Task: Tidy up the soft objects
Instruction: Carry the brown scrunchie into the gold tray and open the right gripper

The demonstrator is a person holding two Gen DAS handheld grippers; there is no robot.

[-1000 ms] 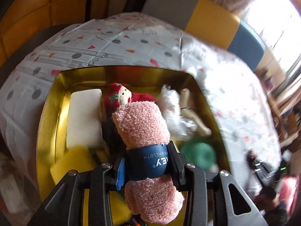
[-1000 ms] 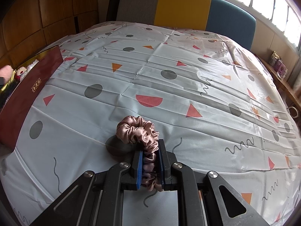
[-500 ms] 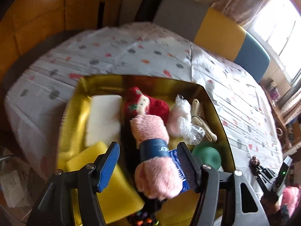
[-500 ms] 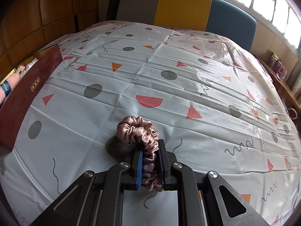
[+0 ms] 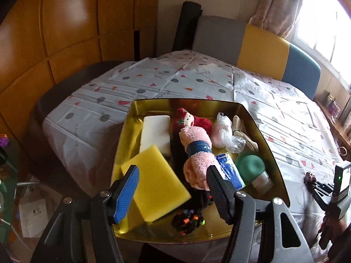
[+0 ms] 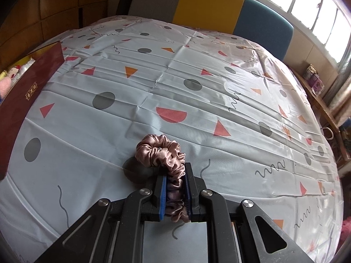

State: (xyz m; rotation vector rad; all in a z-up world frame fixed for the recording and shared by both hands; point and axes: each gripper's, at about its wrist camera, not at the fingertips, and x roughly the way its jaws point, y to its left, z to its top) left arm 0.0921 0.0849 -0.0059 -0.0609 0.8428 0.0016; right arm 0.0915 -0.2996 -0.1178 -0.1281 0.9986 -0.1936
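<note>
A rolled pink towel [image 5: 195,151] with a blue band lies in the gold tin box [image 5: 261,131], on top of a dark item between a yellow sponge [image 5: 156,182] and a blue packet [image 5: 229,171]. My left gripper [image 5: 172,189] hangs open above the box's near end with nothing between its pads. In the right wrist view my right gripper [image 6: 175,186] is shut on a dusty-pink satin scrunchie [image 6: 162,151], held just over the patterned tablecloth [image 6: 175,76].
The box also holds a white foam block [image 5: 154,132], a red doll [image 5: 188,119], a bagged pink item [image 5: 223,131], a green ball [image 5: 250,164] and beaded bands [image 5: 188,218]. Its dark red outer wall [image 6: 24,96] stands at the left. Chairs [image 5: 263,46] line the far table edge.
My left gripper opened and let go of the pink towel, which now lies in the box. It then pulled back and up. The right gripper stayed still, holding the scrunchie.
</note>
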